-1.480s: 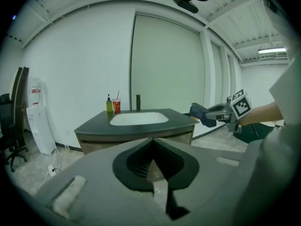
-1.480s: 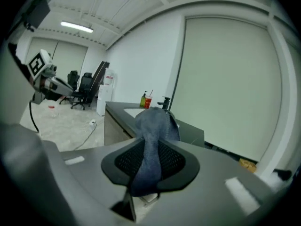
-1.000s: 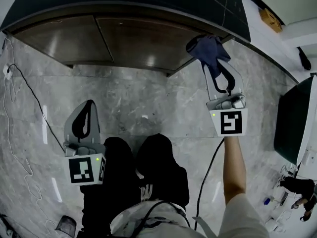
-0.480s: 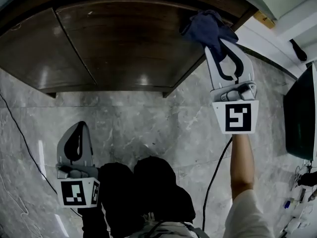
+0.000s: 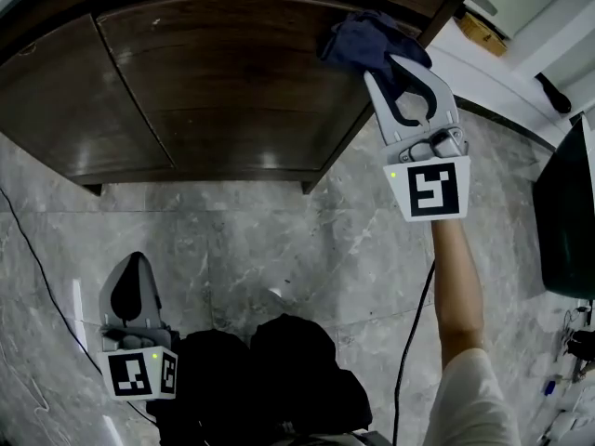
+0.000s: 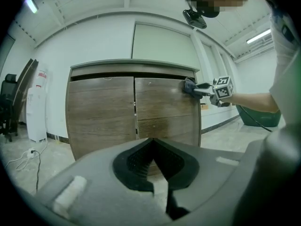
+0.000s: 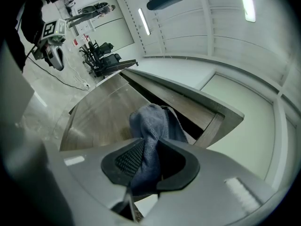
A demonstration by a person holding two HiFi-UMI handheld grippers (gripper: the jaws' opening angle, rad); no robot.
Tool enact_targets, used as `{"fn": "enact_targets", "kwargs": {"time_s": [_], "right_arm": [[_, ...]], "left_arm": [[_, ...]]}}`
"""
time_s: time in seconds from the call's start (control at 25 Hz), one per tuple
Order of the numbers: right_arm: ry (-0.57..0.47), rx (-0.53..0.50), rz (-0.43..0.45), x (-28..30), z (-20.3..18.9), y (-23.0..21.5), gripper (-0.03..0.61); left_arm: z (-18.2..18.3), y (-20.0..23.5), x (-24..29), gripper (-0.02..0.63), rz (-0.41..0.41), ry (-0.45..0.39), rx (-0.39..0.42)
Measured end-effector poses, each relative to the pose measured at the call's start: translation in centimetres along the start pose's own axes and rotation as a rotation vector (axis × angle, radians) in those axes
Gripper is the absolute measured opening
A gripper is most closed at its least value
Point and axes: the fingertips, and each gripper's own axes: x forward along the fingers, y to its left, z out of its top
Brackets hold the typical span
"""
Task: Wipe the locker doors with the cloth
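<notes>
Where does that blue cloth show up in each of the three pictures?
Head view: cloth upper right, pinched in the right claw.
Left gripper view: cloth right of centre, small, by the right door.
Right gripper view: cloth at centre, between the jaws.
Shared landmark: the wooden locker.

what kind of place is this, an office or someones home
Likely an office or similar workplace, not a home: a low wood-front locker against a plain white wall, a grey stone-tile floor, a black office chair at one side and strip lights overhead.
</notes>
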Motion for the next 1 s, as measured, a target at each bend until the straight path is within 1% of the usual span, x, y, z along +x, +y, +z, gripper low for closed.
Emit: {"fn": "enact_targets", "kwargs": {"time_s": [0.16,0.44,0.56,0.76,1.0], "right_arm": [[0.010,-0.006,0.019,0.0,-1.3,1.8,0.091],[0.065,0.015,0.091,-0.3,-5.9,8.8,0.091],[0.099,0.030,0.123,-0.4,-8.5,12.4,0.091],[0.158,-0.006,0.213,-0.9,-14.1,19.1,0.091],[0.255,0.030,0.303,-1.6,-19.5,25.6,0.091]], "left_arm": [[-0.3,-0.6,-0.5,0.002,-0.006,0.004,0.011],[-0.2,-0.5,-1.7,0.002,0.012,0.012,0.022],[-0.2,-0.3,-1.8,0.002,0.020,0.014,0.025],[-0.3,0.1,-1.9,0.002,0.036,0.017,0.024],[-0.5,0.4,-2.0,0.002,0.052,0.025,0.027]]}}
